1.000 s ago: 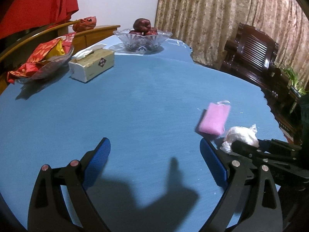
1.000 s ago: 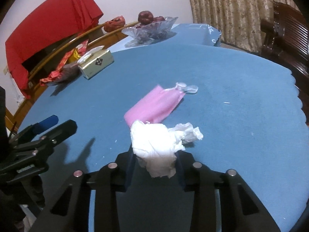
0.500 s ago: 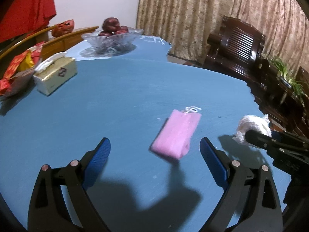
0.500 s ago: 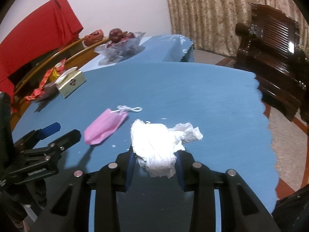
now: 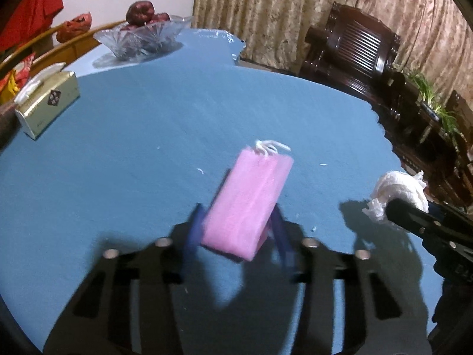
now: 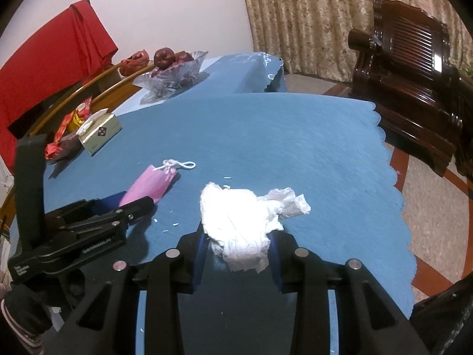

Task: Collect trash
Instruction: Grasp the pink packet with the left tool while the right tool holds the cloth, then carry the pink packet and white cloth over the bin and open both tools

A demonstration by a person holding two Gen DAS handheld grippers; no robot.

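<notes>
The left tongs (image 5: 236,233) are closing around the pink pouch (image 5: 248,198) on the blue desk (image 5: 147,148); to their right, the right tongs (image 6: 236,251) grip crumpled white tissue (image 6: 239,222).

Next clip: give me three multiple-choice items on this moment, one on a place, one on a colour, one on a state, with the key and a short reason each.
1. Where is the tissue box?
A. On the blue tablecloth, near the glass fruit bowl
B. On the floor
C. In a gripper

2. What colour is the mask between the left gripper fingers?
A. Green
B. Pink
C. Black

3. What does the right gripper hold?
A. Nothing
B. An apple
C. A crumpled white tissue

Key: 1 A, it rests on the cloth; 2 B, plainly pink; 3 C, the pads press the wad.
</notes>
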